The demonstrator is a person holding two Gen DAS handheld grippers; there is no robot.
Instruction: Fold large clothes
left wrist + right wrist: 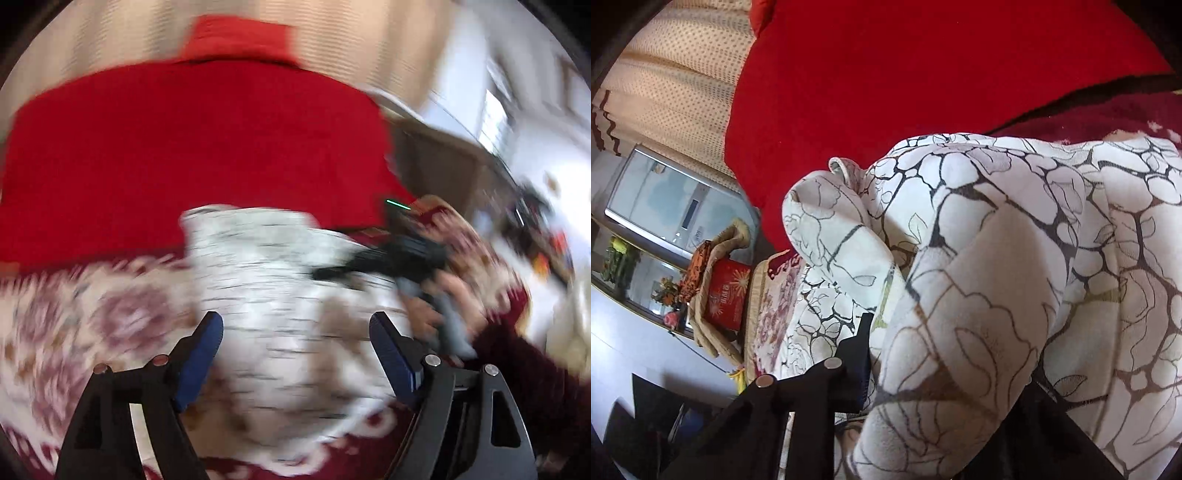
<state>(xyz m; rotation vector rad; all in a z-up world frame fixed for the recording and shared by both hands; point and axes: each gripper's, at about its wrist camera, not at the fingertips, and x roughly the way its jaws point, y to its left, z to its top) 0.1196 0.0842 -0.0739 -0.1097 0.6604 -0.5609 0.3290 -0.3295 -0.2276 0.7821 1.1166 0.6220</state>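
Note:
A white garment with a dark branch-and-flower print [1015, 258] lies bunched on a patterned red and cream bed cover. My left gripper [295, 332] is open just above the blurred garment [280, 280], with blue pads [201, 354] spread and nothing between them. In the left wrist view the right gripper [399, 254] shows at the garment's right edge, held in a hand. In the right wrist view the cloth drapes over my right gripper; only the left finger [857, 350] shows, and the garment appears pinched there.
A big red cushion [923, 74] stands behind the garment. The patterned bed cover [74, 325] lies under it. A cabinet with a red box [726, 295] and a folded beige cloth sits at the left, beside a curtain.

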